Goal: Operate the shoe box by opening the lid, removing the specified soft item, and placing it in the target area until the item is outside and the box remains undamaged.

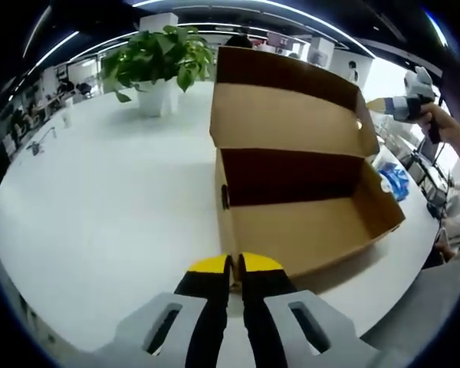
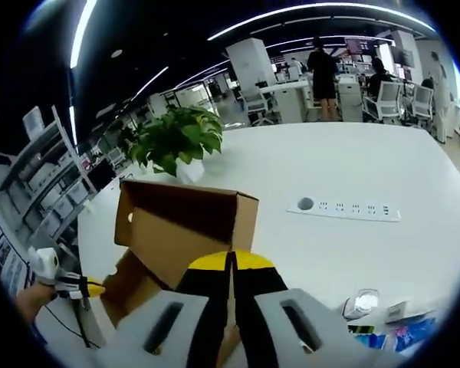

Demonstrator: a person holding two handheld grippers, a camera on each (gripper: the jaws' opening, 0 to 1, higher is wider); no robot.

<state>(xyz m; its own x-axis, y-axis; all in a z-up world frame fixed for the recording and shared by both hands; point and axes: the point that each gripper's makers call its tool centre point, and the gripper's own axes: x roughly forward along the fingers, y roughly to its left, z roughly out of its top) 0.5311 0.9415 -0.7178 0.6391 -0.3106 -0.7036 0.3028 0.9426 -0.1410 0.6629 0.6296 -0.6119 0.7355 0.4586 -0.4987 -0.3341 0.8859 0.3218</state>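
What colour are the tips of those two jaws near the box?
Yellow tips on black jaws, best seen in the left gripper view, just before the brown cardboard box.

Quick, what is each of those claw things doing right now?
Left gripper: shut, holding nothing.
Right gripper: shut, holding nothing, just above the open box.

Matt brown cardboard shoe box [image 1: 291, 207] on a smooth, glossy white table [image 1: 107, 207]

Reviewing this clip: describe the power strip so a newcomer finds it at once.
Start at the white table. Beyond the open cardboard shoe box and right of the potted plant, a flat white strip is set into the tabletop. Its row of sockets distinguishes it from the loose packets near the edge.
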